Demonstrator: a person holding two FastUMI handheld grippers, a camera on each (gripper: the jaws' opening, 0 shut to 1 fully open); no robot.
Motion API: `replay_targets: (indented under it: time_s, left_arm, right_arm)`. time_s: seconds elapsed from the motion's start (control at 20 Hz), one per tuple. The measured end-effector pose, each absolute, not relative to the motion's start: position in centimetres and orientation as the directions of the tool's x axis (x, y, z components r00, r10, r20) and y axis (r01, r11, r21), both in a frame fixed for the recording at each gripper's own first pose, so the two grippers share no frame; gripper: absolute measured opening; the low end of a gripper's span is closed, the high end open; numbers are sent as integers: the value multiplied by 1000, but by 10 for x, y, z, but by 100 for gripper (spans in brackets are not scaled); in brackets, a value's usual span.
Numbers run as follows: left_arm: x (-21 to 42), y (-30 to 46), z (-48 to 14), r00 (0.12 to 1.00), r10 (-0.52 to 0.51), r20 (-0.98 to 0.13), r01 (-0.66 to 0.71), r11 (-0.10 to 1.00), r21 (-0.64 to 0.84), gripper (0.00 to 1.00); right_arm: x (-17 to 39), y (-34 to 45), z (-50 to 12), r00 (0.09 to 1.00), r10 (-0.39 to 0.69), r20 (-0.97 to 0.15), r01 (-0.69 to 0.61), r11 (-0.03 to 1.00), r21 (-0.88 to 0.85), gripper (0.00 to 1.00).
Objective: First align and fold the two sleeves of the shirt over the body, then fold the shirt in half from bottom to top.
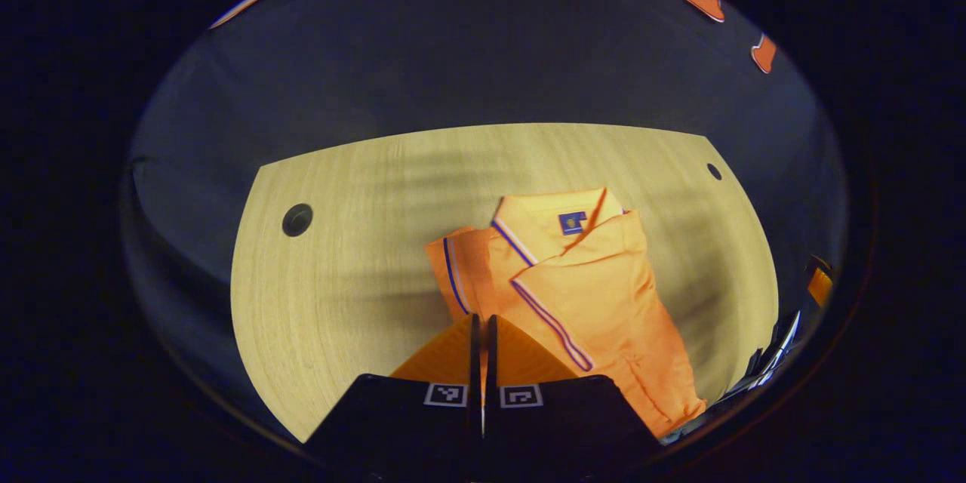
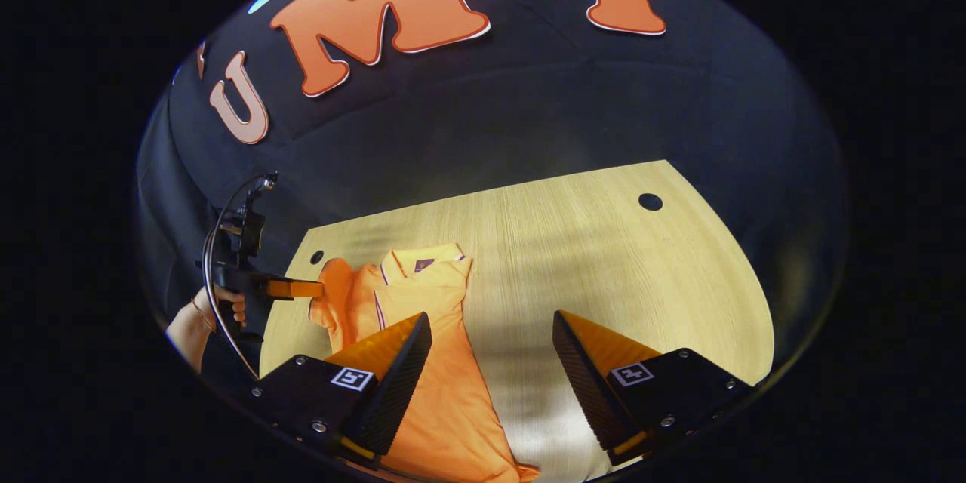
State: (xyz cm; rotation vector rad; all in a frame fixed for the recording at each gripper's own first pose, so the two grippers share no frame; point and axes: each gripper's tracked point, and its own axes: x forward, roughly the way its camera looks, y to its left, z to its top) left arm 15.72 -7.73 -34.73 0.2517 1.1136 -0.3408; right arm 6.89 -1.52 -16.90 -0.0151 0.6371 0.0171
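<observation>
fabric comes first in the left gripper view: we see the orange shirt [image 1: 573, 294] lying on the wooden table [image 1: 355, 264], a sleeve [image 1: 456, 272] folded over its body and the collar [image 1: 562, 223] at the far end. our left gripper [image 1: 483, 347] hangs just above the near edge of the cloth, fingers clenched together on nothing. in the right gripper view, we see the right gripper [image 2: 490, 351] with fingers spread wide, one finger [image 2: 392, 370] over the shirt [image 2: 438, 362], and a hand [image 2: 215, 309] holding the other gripper [image 2: 290, 288] at the shirt's far side.
</observation>
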Motion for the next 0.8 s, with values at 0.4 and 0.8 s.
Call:
replay_targets:
  time_s: [0.4, 0.8]
  left_arm:
    - [132, -165, -357, 329, -169, -929, 487, 873, 14, 1]
    - [96, -235, -387, 235, -236, -943, 558, 827, -68, 5]
  right_arm:
    - [48, -40, -170, 807, -18, -590, 32, 999, 13, 98]
    - [36, -66, -176, 795, -65, -604, 96, 995, 19, 98]
